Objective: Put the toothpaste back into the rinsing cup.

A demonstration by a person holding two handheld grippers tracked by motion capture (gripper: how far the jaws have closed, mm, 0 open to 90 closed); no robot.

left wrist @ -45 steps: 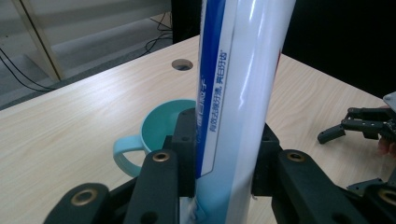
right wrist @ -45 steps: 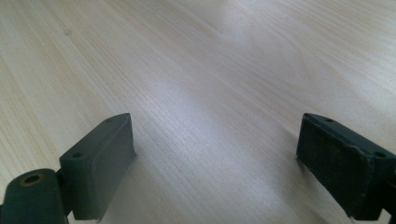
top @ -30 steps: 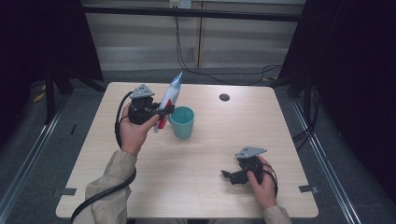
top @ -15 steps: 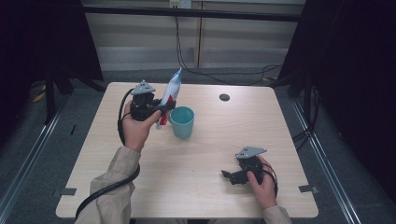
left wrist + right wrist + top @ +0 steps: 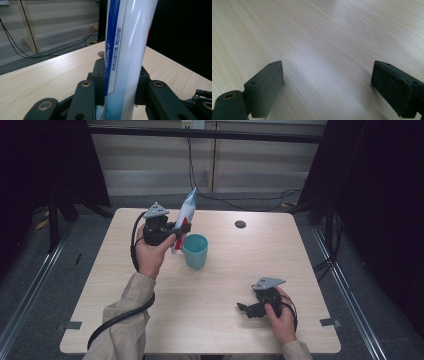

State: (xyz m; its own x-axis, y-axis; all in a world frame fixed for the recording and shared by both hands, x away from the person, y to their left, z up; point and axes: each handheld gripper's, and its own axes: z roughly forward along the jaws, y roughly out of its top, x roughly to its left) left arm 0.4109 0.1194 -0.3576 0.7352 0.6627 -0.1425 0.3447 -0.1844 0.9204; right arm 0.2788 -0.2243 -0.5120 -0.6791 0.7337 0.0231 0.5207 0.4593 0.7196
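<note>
Left gripper (image 5: 181, 227), upper left of centre in high view, clenched on toothpaste tube (image 5: 186, 215); tube upright, cap end down, held just left of teal cup (image 5: 195, 251) (likely lining up to drop it in). Left gripper view: pads squeeze tube (image 5: 127, 50) from both sides, keeping it vertical. Right gripper (image 5: 243, 308) lower right, jaws released wide, nothing between, resting idle on table (image 5: 300, 250), out of the way.

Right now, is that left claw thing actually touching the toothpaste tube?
Touching. In the left gripper view, the left gripper has both black pads pressed flat against the toothpaste tube, with no gap on either side.
</note>
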